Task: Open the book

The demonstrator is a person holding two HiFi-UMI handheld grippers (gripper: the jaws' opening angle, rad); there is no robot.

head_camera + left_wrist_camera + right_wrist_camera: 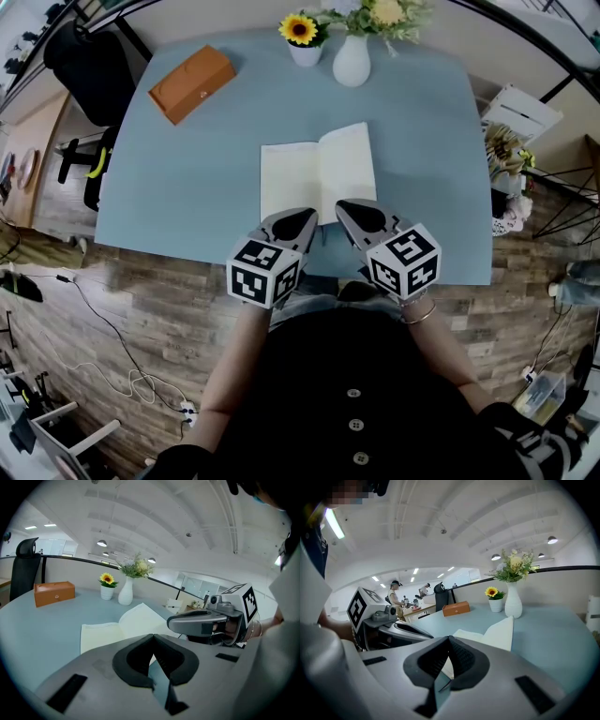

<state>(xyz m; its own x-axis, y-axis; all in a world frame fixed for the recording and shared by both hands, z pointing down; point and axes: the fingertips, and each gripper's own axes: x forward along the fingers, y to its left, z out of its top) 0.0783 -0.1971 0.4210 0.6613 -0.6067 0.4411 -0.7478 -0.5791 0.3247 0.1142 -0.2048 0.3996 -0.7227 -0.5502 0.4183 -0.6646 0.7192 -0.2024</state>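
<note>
Book [317, 174] lies open, its light, floppy pages probably best pinched at an outer edge; left tool [302, 217] and right tool [352, 212] are closed, empty.

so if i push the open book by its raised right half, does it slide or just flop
Probably flops first: the book has its right half tilted up off the table, so those thin pages would likely bend or swing over before the book moves. Pushed low at the spine, it looks light and should slide easily on the smooth top.
</note>
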